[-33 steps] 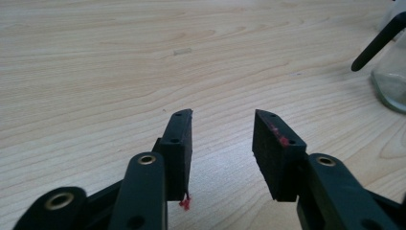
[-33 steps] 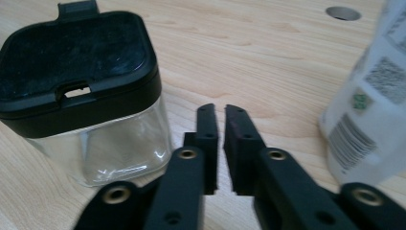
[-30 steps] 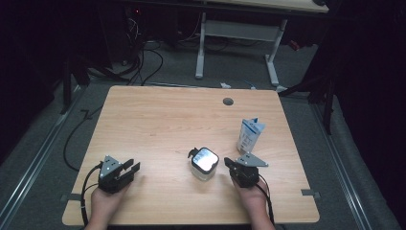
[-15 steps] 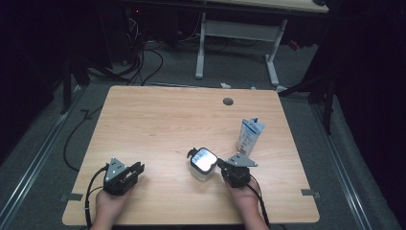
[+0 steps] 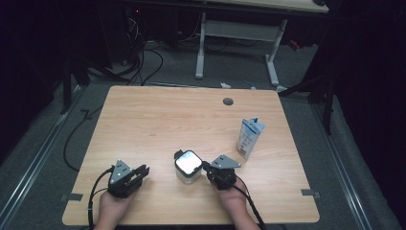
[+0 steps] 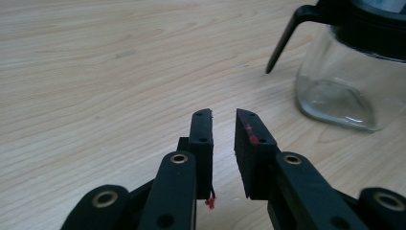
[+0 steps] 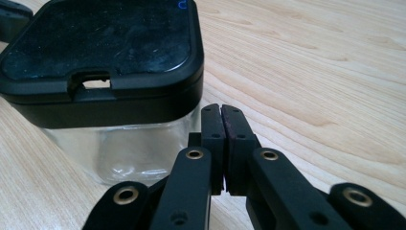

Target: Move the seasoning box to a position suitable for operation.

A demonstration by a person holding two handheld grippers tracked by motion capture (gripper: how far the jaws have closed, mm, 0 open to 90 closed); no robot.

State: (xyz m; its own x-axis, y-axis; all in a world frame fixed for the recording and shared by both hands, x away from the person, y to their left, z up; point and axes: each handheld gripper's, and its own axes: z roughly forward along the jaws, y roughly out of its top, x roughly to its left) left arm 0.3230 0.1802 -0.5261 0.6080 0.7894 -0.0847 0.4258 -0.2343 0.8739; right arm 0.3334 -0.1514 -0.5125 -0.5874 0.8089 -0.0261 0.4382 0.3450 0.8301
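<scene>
Glass jar with black lid is standing near the bench's front edge. My right tongs, jaws together and empty, are lying low just beside it; left tongs, narrowly apart after closing, are resting well left.

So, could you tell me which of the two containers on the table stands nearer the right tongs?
The square clear glass jar with the black lid, right beside the right tongs; the blue-and-white carton stands farther back.
</scene>
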